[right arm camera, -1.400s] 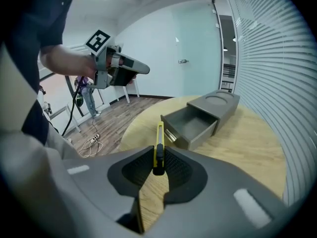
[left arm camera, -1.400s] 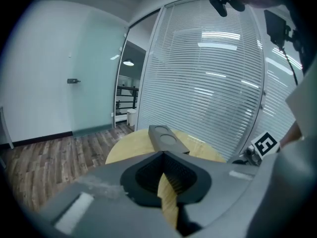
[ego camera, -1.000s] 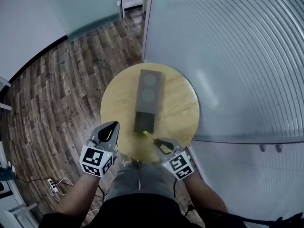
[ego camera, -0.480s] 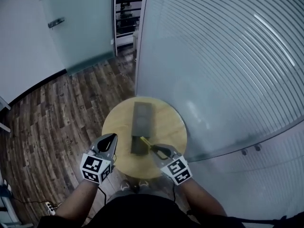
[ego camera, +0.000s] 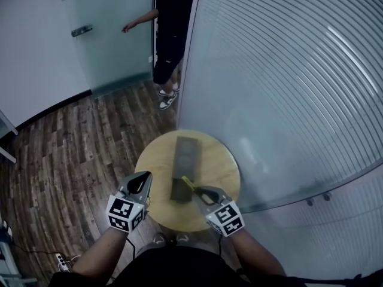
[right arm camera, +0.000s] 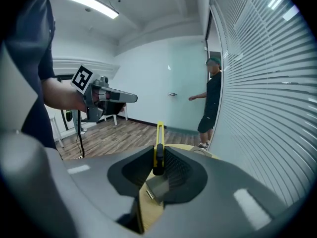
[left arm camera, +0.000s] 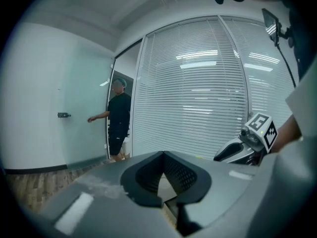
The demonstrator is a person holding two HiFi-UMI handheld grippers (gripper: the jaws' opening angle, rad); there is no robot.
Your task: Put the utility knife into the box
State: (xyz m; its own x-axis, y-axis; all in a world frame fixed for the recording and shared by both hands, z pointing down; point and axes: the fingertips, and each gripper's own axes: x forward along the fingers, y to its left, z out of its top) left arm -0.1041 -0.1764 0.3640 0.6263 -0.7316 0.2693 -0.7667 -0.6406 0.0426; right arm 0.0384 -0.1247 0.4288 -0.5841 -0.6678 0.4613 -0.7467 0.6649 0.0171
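Observation:
A long dark grey box (ego camera: 186, 158) lies on the round wooden table (ego camera: 154, 160), its near end towards me. My right gripper (ego camera: 198, 191) is shut on a yellow utility knife (ego camera: 187, 182), whose tip reaches over the box's near right edge. In the right gripper view the knife (right arm camera: 159, 138) stands upright between the jaws (right arm camera: 157, 168). My left gripper (ego camera: 145, 176) hovers at the table's left rim, shut with nothing in it, and is apart from the box. The same left gripper (left arm camera: 162, 155) shows only table beyond its jaws.
A person (ego camera: 170, 31) in dark clothes stands in the doorway behind the table, hand on the glass door (ego camera: 108, 34). A curved glass wall with blinds (ego camera: 287, 100) runs close along the table's right. Wood floor (ego camera: 72, 148) lies to the left, with a power strip (ego camera: 60, 259).
The head view has lifted, so the table looks smaller. A person has appeared in the doorway. My right gripper has brought the knife in over the box's near end.

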